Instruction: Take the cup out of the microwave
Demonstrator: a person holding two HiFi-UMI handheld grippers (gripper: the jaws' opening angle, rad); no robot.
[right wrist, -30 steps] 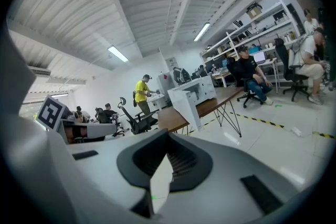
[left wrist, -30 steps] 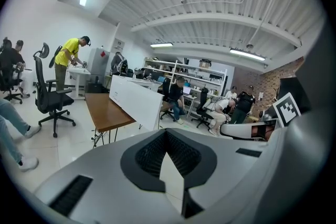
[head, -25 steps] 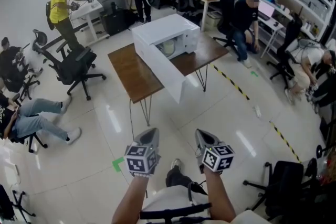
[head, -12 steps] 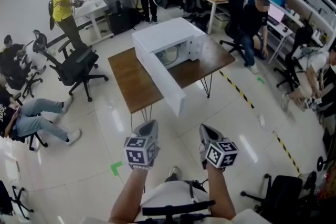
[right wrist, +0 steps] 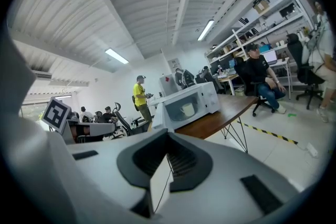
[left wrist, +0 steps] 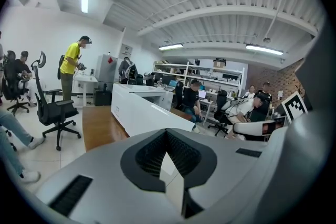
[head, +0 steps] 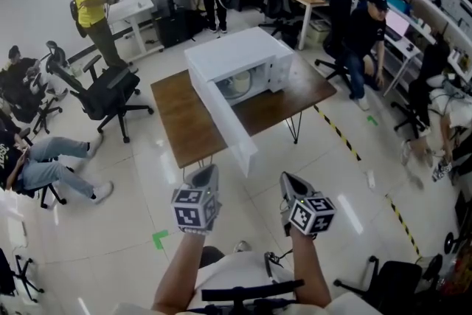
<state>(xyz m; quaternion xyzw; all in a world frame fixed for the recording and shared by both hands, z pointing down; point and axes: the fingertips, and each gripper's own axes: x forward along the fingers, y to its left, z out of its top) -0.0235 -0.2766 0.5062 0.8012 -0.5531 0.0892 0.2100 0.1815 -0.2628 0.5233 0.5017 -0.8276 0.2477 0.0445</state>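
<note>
Left claw (head: 206,173) and right claw (head: 287,181), both pinched together and empty, at lower centre; cup (head: 237,85) inside the open microwave (head: 236,52) on the counter (head: 177,111), upper centre. Advisable: skirt the door (head: 228,125), part one claw.

White microwave (head: 234,54), set upright across the middle of the brown table (head: 175,108). Its door (head: 225,120) is swung wide open and projects past the table's near edge. Pale cup (right wrist: 188,109), seen upright inside the open cavity.
</note>
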